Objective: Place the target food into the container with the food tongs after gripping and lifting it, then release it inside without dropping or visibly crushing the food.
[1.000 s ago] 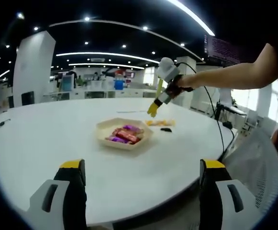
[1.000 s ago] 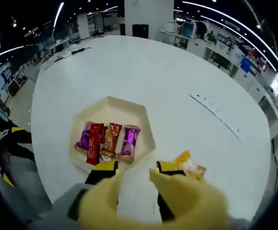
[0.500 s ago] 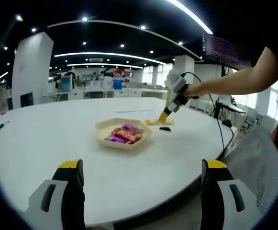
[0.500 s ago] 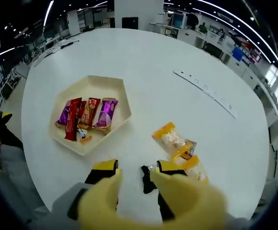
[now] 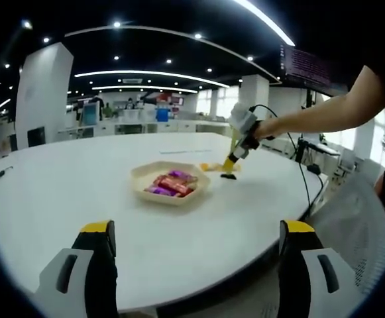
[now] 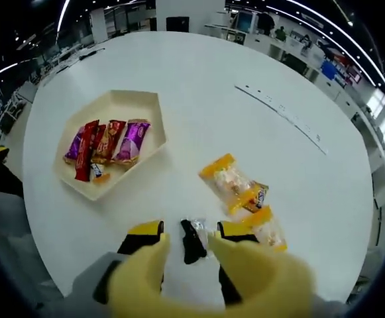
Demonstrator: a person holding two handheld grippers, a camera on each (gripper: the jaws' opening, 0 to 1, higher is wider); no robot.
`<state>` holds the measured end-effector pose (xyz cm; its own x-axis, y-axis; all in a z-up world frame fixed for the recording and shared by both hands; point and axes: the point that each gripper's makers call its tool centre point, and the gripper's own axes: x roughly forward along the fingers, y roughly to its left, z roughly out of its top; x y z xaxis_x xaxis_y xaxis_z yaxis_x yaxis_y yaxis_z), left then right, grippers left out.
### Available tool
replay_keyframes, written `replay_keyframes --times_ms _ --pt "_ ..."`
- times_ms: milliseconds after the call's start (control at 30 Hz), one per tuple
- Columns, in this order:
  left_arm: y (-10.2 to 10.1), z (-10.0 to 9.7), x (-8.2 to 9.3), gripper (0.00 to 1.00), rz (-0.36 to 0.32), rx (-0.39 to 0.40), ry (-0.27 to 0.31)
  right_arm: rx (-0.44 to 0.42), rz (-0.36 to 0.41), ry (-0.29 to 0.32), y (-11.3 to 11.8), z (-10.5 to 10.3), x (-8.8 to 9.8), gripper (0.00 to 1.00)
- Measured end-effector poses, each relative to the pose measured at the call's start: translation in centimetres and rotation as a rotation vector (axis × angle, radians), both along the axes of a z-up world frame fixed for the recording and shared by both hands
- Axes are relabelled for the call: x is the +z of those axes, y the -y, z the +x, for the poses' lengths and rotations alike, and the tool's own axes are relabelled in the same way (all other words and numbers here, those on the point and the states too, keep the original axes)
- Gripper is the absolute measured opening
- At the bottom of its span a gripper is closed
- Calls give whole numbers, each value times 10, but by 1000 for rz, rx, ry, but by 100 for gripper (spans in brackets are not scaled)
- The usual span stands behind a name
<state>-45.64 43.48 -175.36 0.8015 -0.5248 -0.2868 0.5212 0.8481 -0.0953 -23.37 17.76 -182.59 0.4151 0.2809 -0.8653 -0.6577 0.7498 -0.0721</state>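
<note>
Lower now than half a second ago, the right claw (image 6: 182,233) has come down over a small dark wrapped snack (image 6: 193,240) lying on the white bench (image 6: 199,86), which sits between its yellow tongs. The tongs stand apart, not yet pinching. The left claw (image 5: 195,238) waits wide apart, holding nothing. Next comes a soft squeeze, a lift, then a carry to the hexagon tray (image 6: 134,99) with the candy bars (image 6: 106,142).
</note>
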Motion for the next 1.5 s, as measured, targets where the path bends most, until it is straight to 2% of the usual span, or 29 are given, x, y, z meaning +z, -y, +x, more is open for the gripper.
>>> replay_keyframes --times_ms 267,667,1200,1500 --pt "1 0 -1 99 2 -9 -8 19 -28 -4 8 2 -10 31" --pt "0 1 -2 99 2 0 -11 24 -27 -14 9 3 -18 31" --pt "2 1 -2 99 -3 -7 -14 9 -5 -25 8 3 -20 29" --pt "1 0 -3 98 -3 -5 -16 16 -24 -35 7 3 -20 24"
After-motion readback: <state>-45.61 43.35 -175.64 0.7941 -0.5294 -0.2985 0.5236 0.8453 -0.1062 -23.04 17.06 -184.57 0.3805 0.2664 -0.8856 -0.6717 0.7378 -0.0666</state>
